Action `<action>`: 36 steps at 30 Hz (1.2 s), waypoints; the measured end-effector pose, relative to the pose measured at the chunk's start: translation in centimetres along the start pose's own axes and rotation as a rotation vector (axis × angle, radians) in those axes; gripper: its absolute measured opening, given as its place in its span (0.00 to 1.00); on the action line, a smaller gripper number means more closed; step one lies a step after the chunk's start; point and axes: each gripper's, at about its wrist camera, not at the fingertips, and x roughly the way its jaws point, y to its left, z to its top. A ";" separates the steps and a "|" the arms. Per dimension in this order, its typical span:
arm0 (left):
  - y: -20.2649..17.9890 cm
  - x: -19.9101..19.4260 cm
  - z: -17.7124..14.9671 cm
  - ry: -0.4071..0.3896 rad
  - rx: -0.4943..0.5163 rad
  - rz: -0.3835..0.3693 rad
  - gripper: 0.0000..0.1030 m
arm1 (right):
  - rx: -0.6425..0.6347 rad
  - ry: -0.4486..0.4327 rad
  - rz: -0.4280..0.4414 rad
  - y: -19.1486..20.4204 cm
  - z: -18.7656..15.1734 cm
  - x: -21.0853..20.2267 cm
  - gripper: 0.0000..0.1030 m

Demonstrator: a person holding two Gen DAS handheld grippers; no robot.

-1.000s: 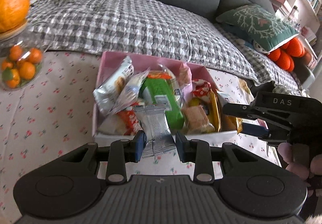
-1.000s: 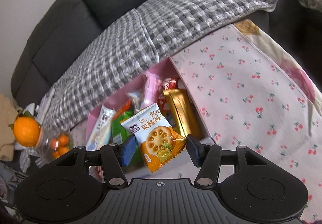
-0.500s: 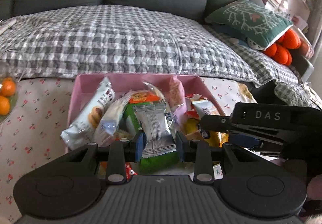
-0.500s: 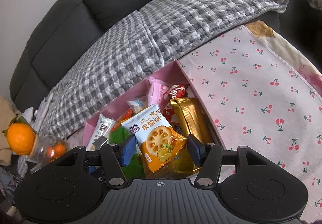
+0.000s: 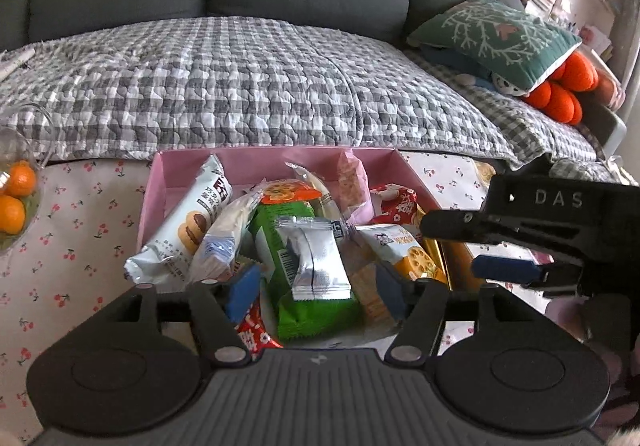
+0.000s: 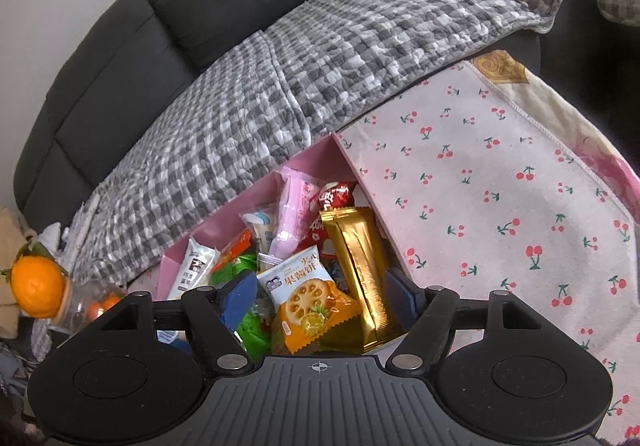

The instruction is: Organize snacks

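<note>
Lying on the green pack in the pink box [image 5: 160,181], the silver packet [image 5: 316,258] is sitting untouched between your left gripper's [image 5: 316,286] spread fingers; your right gripper [image 6: 320,294] is hanging wide open over the orange biscuit packet [image 6: 308,302], gripping nothing

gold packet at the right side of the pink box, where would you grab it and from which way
Grip the gold packet across its narrow width near the raised far end, coming from above. It lies lengthwise along the pink box wall, so side access is blocked there.
</note>
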 end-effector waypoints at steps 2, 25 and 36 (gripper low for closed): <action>-0.2 -0.4 -0.1 0.002 0.010 0.013 0.65 | -0.001 -0.006 0.002 -0.1 0.0 -0.5 0.70; -0.4 -6.4 -3.2 0.070 -0.012 0.141 0.97 | -0.220 0.046 -0.059 -0.5 -3.1 -7.2 0.78; -0.3 -8.4 -5.4 0.078 -0.089 0.213 0.99 | -0.331 0.106 -0.074 0.2 -6.9 -9.4 0.83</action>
